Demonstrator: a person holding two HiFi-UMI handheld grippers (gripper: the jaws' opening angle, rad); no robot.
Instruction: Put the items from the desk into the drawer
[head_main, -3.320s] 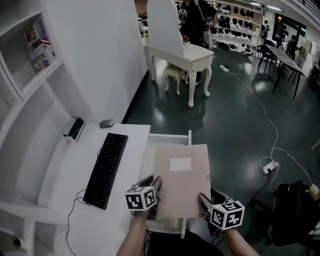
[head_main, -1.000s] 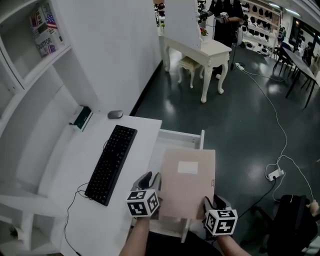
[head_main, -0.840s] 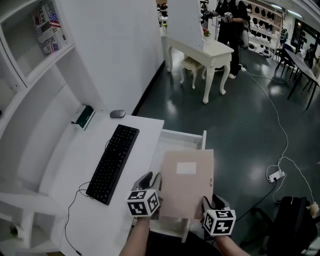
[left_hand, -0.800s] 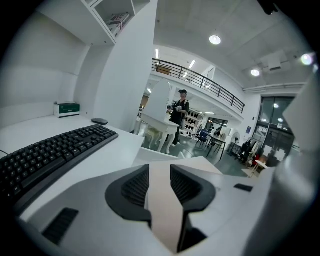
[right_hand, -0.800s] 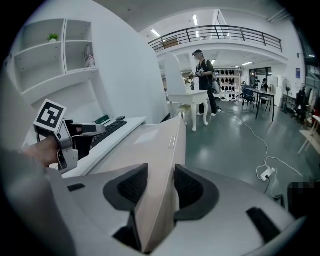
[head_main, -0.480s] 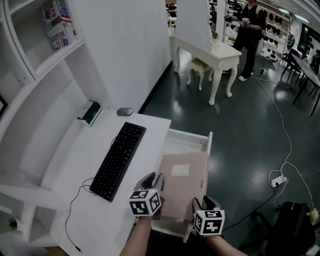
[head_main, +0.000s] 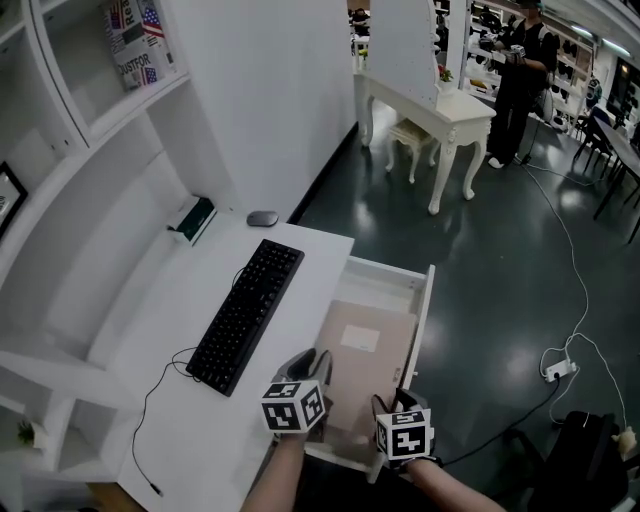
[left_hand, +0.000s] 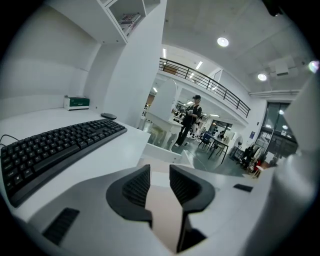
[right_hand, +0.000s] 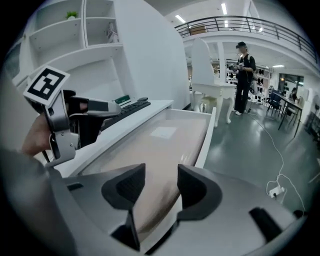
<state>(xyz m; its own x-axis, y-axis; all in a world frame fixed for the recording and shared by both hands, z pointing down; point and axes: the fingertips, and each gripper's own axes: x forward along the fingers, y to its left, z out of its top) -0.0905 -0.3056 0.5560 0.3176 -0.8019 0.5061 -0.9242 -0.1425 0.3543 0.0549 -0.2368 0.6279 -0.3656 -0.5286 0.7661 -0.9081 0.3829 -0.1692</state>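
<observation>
White desk (head_main: 150, 340) seen from above, w/ an open white drawer (head_main: 426, 310) pulled out on its right side. Nearest: left gripper (head_main: 308, 366) and right gripper (head_main: 390, 404), each pinching a near corner of the flat beige cardboard folder (head_main: 365, 345). Left gripper view shows beige filling the whole gap between its fingers (left_hand: 136, 186). Right gripper view has the folder's edge running between its fingers too, but it's blurry there, so idk how firm that grip is.

Folder stretches away from the fingertips and sits inside the drawer, near end maybe tipped up a bit at the fingers afaict. Plain tan face, small white rectangular label (head_main: 360, 339) past the fingertips, looks stiff and light.

Imo the step now = set it flat: lower both corners evenly, keep it off the drawer's right wall, then let go both sides together.

Left of the left fingers: long black keyboard (head_main: 248, 312). Farther beyond: small grey mouse (head_main: 263, 218).
</observation>
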